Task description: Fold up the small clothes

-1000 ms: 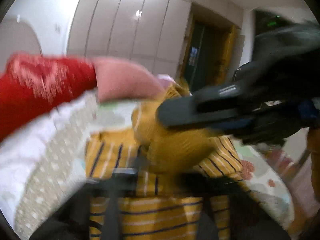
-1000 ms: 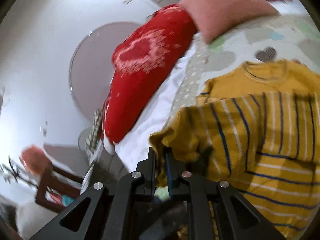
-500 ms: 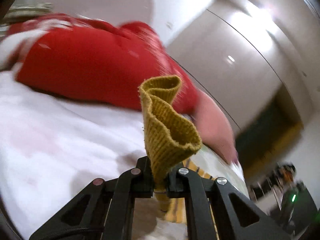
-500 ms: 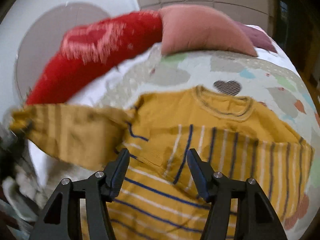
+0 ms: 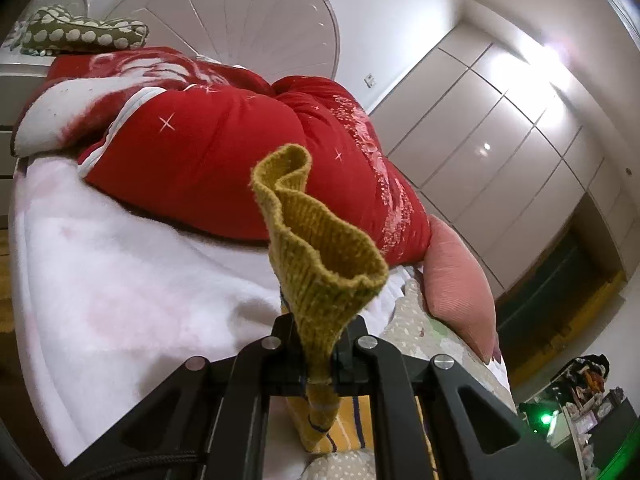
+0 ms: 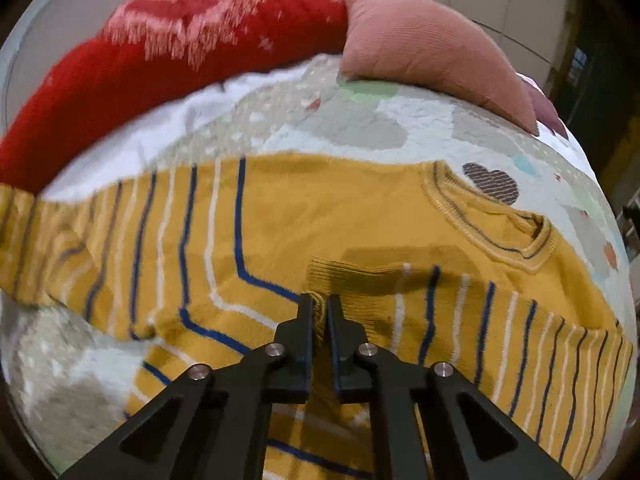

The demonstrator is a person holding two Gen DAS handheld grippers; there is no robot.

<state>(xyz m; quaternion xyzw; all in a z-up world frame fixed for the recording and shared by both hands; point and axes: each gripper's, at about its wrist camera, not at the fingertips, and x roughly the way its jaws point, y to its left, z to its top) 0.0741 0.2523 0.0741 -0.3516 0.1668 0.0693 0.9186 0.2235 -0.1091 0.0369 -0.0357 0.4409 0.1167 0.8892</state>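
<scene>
A mustard sweater (image 6: 360, 216) with blue and white stripes lies flat on the quilt (image 6: 360, 124), collar (image 6: 500, 224) to the right. One sleeve (image 6: 88, 248) stretches out to the left edge of the right wrist view. Its ribbed cuff (image 5: 320, 256) stands up from my left gripper (image 5: 318, 360), which is shut on it. The other sleeve is folded across the chest. My right gripper (image 6: 319, 308) is shut on that sleeve's ribbed cuff (image 6: 344, 276), with knit pinched between the narrow jaws.
A red pillow (image 5: 224, 152) and a pink cushion (image 5: 456, 280) lie along the head of the bed, beyond a white blanket (image 5: 120, 280). A round white headboard (image 5: 240, 12) rises behind. Wardrobe doors (image 5: 500, 140) line the far wall.
My right gripper, open half a second ago, has shut on the folded sleeve's cuff. My left gripper keeps its cuff, and that sleeve now lies stretched out to the left.
</scene>
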